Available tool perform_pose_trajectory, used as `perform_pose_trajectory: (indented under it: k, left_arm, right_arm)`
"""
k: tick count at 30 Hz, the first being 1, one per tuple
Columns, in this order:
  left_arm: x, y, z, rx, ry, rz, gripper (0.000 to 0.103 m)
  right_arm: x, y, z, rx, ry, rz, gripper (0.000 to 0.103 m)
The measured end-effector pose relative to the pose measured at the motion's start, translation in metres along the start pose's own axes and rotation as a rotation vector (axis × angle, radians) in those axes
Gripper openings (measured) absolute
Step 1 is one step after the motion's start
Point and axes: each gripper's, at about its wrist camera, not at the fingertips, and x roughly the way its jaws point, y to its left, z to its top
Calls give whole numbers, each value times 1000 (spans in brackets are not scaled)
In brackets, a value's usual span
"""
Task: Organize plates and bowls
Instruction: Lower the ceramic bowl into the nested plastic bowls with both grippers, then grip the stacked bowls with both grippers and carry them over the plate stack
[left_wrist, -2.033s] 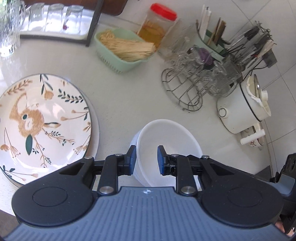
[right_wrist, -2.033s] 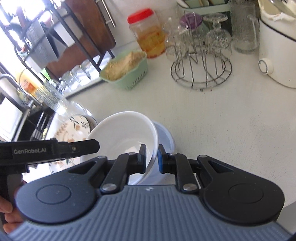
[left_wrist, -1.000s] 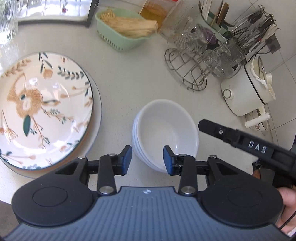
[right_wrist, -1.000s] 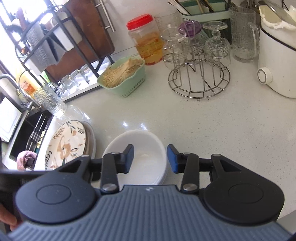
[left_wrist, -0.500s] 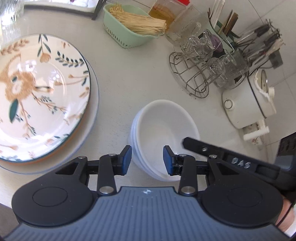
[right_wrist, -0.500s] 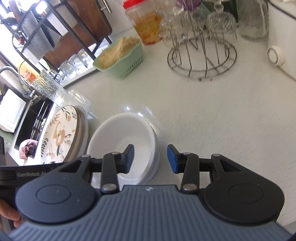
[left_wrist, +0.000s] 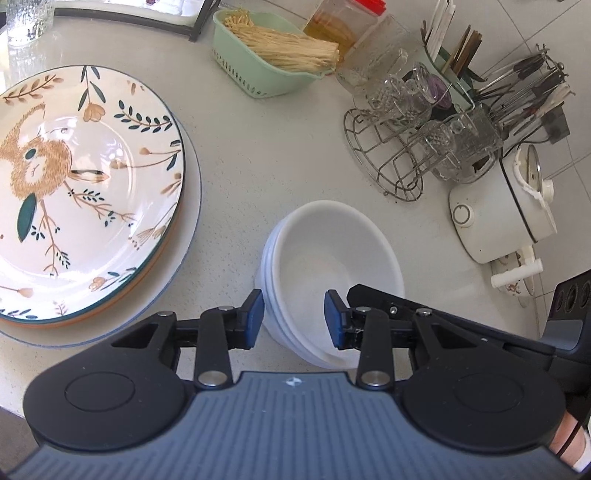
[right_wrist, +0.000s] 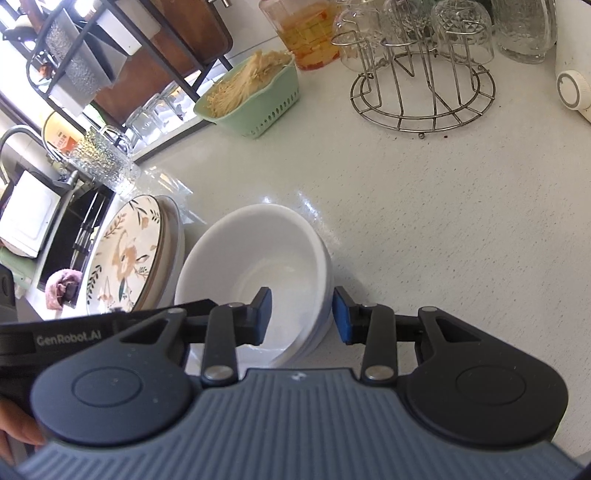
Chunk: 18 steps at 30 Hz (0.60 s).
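Speckled stone counter (right_wrist: 424, 221): both tongs (left_wrist: 294, 318) (right_wrist: 301, 314) straddle smooth round white bowls' (left_wrist: 332, 254) rims, right closing.

A pale speckled table (right_wrist: 424, 192) gleams in bright daylight. White tiled wall (left_wrist: 517, 26) rises behind its far edge. At the left edge a sink (right_wrist: 74, 236) with a curved tap (right_wrist: 11, 140) drops away, a black metal rack (right_wrist: 110, 44) beside it.

Plate (left_wrist: 85, 184) cut off at left edge; bowls' (left_wrist: 332, 258) near rim hidden behind left tool (left_wrist: 294, 319).
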Motion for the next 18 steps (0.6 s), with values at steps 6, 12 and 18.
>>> perform_pose_trajectory:
  k: [6, 12, 18]
  left_arm:
    - [-6, -4, -2, -20, 0, -1, 41]
    - [-17, -16, -2, -13, -7, 6, 41]
    - [-35, -16, 2, -8, -31, 5, 41]
  right_arm:
    - [-4, 5, 1, -19, 24, -21, 37]
    - [-15, 4, 5, -39, 40, -13, 34]
    - [-29, 5, 10, -15, 30, 35, 34]
